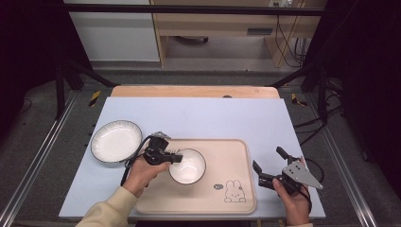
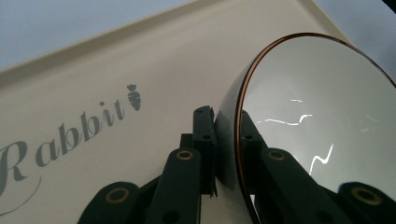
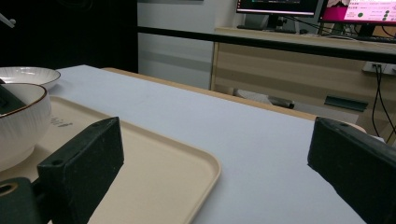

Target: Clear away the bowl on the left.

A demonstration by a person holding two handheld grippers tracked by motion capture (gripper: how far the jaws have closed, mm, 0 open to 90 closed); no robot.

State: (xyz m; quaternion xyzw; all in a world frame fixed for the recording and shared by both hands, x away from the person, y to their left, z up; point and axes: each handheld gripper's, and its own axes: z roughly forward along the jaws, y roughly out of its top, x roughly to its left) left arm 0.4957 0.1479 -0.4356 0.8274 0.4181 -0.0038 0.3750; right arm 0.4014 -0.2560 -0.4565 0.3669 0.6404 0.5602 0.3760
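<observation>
Nearest to us, our right gripper point(image 1: 267, 165) hangs over the bench point(image 1: 198, 116) just off the tray's right edge, its jaws standing wide apart with nothing between them. In the right gripper view the two black pads frame bare bench and the tray's rounded corner.

A little farther in, our left gripper point(image 1: 178, 158) is clamped on the near-left rim of the small white bowl point(image 1: 190, 166), which sits on the cream tray point(image 1: 236, 201) left of its middle. In the left gripper view one jaw lies against the ribbed outer wall and the other inside, pinching the thin brown-edged rim point(image 2: 240, 116) between them.

We judge the bowl to be glazed ceramic: stiff, fairly light for one hand, but slick and breakable. A pinch on one side of the rim leaves its weight hanging off the pads, so it may swing or slip if we tilt quickly. We think the rim is the only sensible hold; the grip should sit deep, and any lift should be slow and level, with the bowl kept low over the tray.

Beyond, to the left on the bench, rests the wider white plate point(image 1: 116, 141), apart from the tray.
</observation>
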